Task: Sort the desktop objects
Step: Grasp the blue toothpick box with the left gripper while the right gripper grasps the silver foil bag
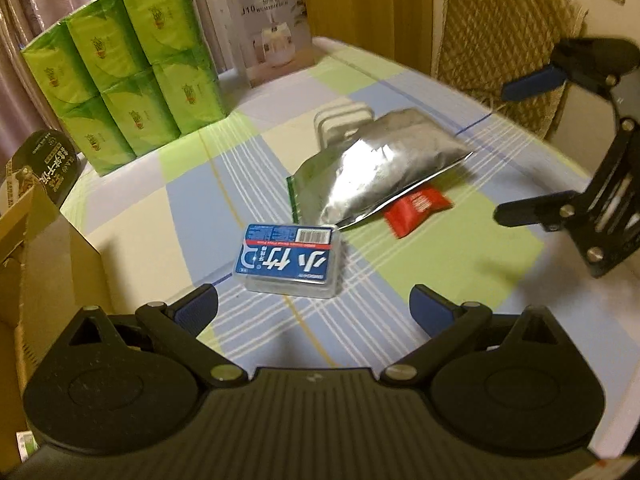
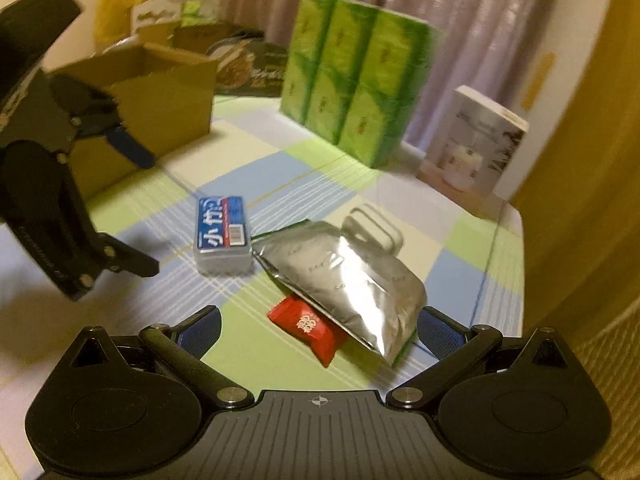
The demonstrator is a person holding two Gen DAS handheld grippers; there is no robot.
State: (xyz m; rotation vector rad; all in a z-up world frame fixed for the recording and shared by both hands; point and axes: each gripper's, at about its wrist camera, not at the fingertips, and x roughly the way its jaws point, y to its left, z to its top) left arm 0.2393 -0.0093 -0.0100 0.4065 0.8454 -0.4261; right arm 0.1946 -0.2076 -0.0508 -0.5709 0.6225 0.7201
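A small clear box with a blue label [image 1: 289, 258] [image 2: 222, 236] lies on the checked tablecloth just ahead of my open left gripper [image 1: 314, 310], nothing between its fingers. A silver foil pouch [image 1: 376, 168] [image 2: 344, 280] lies beyond it, resting on a red packet [image 1: 416, 210] [image 2: 310, 330] and against a white charger-like block [image 1: 340, 120] [image 2: 374, 226]. My right gripper [image 2: 320, 330] is open, low over the red packet and the pouch's near corner. Each gripper shows in the other's view: the right one [image 1: 520, 148] and the left one [image 2: 148, 216].
An open cardboard box [image 2: 160, 92] [image 1: 44, 256] stands at the table's left side. A green multipack of tissues [image 1: 120, 80] [image 2: 360, 80] and a white humidifier carton [image 1: 272, 28] [image 2: 476, 148] stand at the back. A woven chair back [image 1: 500, 40] is beyond the table's far edge.
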